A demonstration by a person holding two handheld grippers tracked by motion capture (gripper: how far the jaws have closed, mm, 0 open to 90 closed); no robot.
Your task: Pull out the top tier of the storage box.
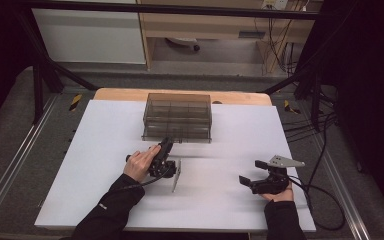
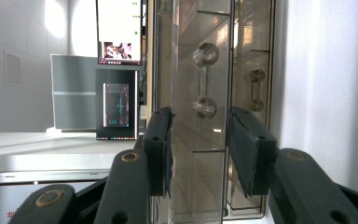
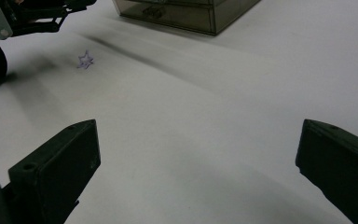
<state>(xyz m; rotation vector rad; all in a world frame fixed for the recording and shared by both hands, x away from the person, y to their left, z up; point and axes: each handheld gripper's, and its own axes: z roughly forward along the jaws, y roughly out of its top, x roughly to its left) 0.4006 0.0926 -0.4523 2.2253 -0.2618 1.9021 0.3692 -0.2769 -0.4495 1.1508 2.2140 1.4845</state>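
In the high view, the left gripper (image 1: 167, 142) lies at about 9 o'clock from the middle of the white table (image 1: 105, 150), turned on its side, and its tips reach the front of the smoky clear drawer box (image 1: 177, 116), which stands at 12 o'clock near the far edge. In the left gripper view, the two black jaws stand partly apart, one on each side of a clear drawer handle (image 2: 204, 80). The handle is just beyond the pads, not touching them, so the left gripper (image 2: 199, 135) is open and grips nothing. At about 4 o'clock the right gripper (image 1: 252, 173) rests in the person's hand, well apart from the box. Its jaws are spread wide over bare table and hold nothing.
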